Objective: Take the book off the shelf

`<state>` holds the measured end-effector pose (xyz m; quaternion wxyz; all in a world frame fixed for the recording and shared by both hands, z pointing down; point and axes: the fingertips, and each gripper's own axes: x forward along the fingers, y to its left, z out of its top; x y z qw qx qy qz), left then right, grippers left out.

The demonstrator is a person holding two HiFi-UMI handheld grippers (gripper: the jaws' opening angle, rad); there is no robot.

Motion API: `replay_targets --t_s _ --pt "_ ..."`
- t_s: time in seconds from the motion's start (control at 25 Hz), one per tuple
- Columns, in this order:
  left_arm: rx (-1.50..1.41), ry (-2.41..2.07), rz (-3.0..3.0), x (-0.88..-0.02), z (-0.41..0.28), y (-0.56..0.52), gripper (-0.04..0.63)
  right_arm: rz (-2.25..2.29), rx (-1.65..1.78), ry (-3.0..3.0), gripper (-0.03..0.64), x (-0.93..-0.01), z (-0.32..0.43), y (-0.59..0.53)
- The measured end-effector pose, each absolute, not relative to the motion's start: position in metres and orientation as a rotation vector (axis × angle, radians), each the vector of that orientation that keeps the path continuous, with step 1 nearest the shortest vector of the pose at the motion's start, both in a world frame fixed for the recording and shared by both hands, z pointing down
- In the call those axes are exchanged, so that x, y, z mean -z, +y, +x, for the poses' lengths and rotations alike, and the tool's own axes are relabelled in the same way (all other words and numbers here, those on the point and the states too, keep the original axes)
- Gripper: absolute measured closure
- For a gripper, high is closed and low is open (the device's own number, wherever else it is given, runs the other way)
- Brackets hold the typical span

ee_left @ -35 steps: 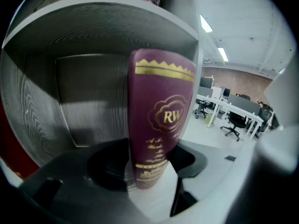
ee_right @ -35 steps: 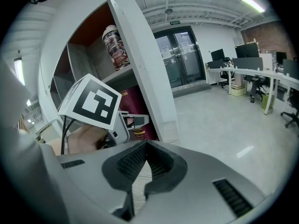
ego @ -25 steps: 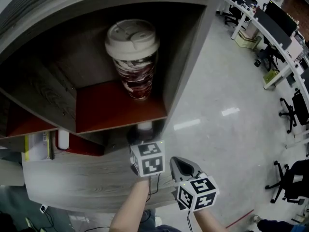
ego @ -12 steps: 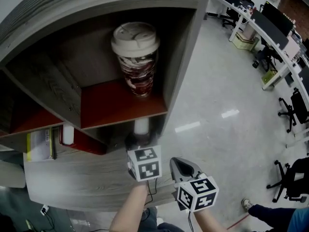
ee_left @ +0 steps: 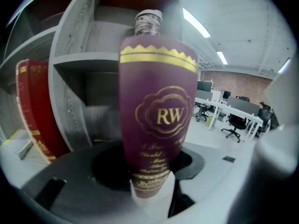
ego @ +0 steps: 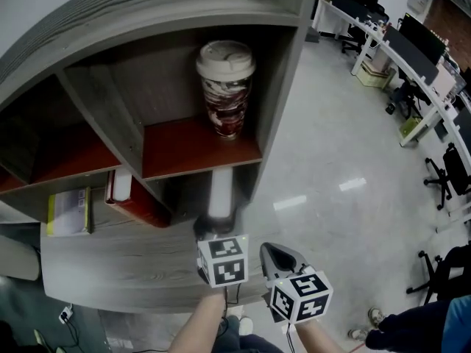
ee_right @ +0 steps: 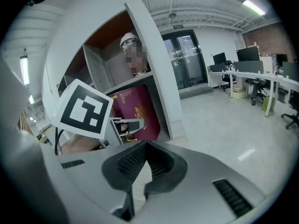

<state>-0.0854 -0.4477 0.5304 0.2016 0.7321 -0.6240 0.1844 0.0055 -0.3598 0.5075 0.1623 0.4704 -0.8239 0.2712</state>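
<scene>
Evidently the book [ee_left: 156, 115] was clamped in the left gripper [ee_left: 149, 190], in the bay directly under the cup [ego: 227, 87].

Its lower end was pinched between the jaws, cover upright and gold crest showing, a hold judged to suit a straight pull clear of the shelf [ego: 291, 87] wall. From above, its white page edge [ego: 219, 193] was seen jutting forward from under the cup. The right gripper [ego: 274, 254] was held closed on nothing, below and right of the cup and outside the bay, presumably so that the way out was left free. A red book [ego: 136, 204] was left leaning below and left of the cup, apart from the grip.
</scene>
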Motion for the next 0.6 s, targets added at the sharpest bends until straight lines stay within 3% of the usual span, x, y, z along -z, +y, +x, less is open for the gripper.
replay_targets --t_s 0.6 --pt "-0.508 -1.754 2.094 -0.499 -0.082 -0.353 0.377 1.317 -0.705 -2.415 0.609 -0.482 0.004 -0.288"
